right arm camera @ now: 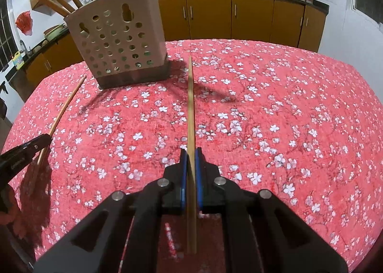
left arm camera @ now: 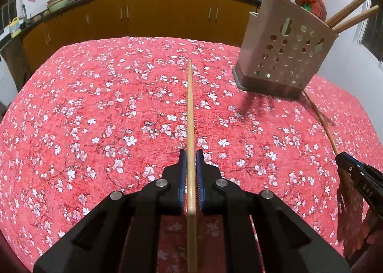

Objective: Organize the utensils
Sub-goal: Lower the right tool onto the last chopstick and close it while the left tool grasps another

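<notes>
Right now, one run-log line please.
left gripper: shut on chopstick | right gripper: shut on chopstick | holder: upright

Matt wooden chopstick (left arm camera: 190, 114), woven floral tablecloth (left arm camera: 95, 110), smooth perforated plastic holder (left arm camera: 284, 57).

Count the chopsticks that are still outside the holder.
2. One chopstick is clamped in the left tongs, the other chopstick in the right tongs, both beside the utensil holder. Neither is inside it yet.
</notes>
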The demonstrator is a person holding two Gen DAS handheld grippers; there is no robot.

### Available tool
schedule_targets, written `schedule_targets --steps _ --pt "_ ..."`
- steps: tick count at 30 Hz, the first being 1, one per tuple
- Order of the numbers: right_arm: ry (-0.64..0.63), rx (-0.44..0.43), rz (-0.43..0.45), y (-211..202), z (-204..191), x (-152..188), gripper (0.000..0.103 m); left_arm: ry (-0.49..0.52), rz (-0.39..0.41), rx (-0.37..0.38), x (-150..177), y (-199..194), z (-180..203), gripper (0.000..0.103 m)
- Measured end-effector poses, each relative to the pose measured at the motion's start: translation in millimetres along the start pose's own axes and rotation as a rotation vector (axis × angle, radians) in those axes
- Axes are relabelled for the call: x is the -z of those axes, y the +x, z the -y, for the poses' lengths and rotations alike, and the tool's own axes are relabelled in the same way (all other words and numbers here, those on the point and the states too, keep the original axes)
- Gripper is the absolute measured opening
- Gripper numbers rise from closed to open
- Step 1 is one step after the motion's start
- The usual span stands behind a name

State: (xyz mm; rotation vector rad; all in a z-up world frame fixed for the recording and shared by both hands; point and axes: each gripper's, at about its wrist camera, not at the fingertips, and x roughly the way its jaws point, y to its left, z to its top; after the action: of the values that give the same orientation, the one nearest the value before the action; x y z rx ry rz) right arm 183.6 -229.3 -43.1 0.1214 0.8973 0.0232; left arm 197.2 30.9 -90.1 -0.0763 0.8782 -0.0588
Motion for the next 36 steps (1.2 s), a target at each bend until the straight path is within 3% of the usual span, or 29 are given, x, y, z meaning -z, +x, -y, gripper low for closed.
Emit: schedule_targets --steps 36 --pt "0.018 -0.018 -0.001 -0.8 1.6 -0.4 0.009 -0.048 0.001 0.028 0.8 -5.3 -3.8 0.010"
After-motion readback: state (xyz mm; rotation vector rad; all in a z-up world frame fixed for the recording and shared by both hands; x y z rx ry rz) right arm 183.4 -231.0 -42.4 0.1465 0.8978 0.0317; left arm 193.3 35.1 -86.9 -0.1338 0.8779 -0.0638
